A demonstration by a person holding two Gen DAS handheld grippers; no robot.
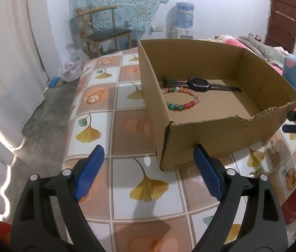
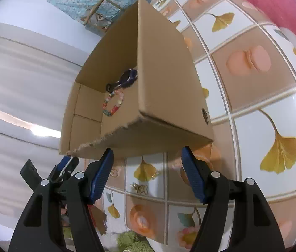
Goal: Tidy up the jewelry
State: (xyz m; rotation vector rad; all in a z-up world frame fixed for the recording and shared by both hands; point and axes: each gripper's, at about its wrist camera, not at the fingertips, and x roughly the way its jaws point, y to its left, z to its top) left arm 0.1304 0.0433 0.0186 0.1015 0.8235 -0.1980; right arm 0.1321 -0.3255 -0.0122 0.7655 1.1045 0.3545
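Cardboard box (image 1: 215,130) on the table (image 1: 97,105) already holds a beaded bracelet (image 1: 184,101) and smartwatch (image 1: 199,84), while small gold pieces (image 2: 140,188) lie unboxed near it, both hand-held grippers (image 1: 148,155) (image 2: 146,155) open and empty.

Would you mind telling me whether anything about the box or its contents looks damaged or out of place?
The cardboard box has a ragged near rim: it is torn and dips unevenly, while the other walls are cut straight. Inside, the beaded bracelet and the dark watch lie flat on the floor, looking undisturbed.
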